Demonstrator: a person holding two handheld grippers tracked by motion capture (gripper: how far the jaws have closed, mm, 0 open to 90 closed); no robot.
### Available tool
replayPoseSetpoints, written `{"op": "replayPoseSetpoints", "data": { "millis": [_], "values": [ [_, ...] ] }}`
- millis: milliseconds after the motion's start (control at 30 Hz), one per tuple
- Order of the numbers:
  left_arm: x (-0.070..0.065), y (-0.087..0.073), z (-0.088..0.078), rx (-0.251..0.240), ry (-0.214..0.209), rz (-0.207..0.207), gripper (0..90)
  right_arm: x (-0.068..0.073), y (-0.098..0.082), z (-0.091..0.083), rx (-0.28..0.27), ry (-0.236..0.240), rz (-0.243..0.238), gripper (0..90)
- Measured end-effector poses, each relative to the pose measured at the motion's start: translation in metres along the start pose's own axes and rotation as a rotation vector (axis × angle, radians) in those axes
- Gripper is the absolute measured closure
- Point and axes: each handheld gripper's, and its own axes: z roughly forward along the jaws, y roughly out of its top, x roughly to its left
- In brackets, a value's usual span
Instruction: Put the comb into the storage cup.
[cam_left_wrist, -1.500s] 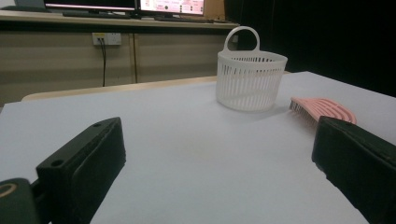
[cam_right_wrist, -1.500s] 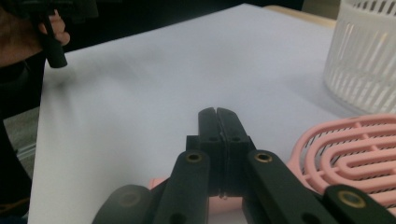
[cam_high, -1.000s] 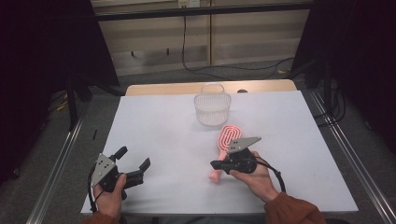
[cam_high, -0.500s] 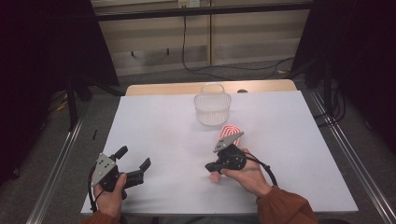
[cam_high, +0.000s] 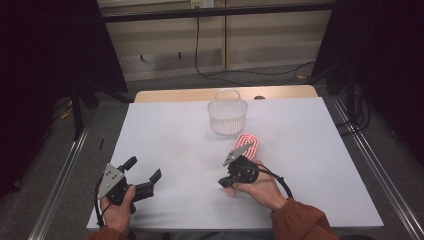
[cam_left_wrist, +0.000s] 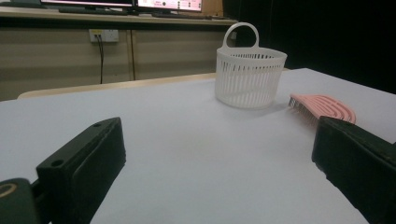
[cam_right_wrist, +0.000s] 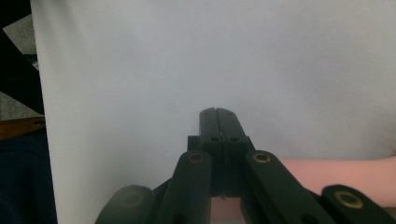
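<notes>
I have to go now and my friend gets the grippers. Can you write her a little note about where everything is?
Left gripper: jaws wide open, nothing in them, resting near the table's front left corner.
Right gripper: jaws shut with nothing between them, pointing left across the table, just in front of the brush.
Pink brush: lies flat on the table, partly hidden behind the right gripper, not held.
White basket: upright at the back middle, looks empty.
Done: nothing picked up.
Left: probably grab the brush and put it in the basket.
</notes>
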Motion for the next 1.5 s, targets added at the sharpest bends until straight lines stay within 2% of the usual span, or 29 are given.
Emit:
{"op": "replayPoseSetpoints", "data": {
  "millis": [533, 833, 1500],
  "values": [
    [-0.001, 0.000, 0.000, 0.010, -0.005, 0.007, 2.7, -0.004, -0.010, -0.002, 0.010, -0.005, 0.023, 90.0],
    [-0.002, -0.001, 0.001, 0.017, -0.011, -0.006, 2.7, -0.006, -0.014, -0.006, 0.010, -0.008, 0.033, 90.0],
    [-0.001, -0.001, 0.002, 0.020, -0.008, -0.005, 2.7, -0.009, -0.026, -0.011, 0.041, -0.015, 0.048, 90.0]
  ]
}}
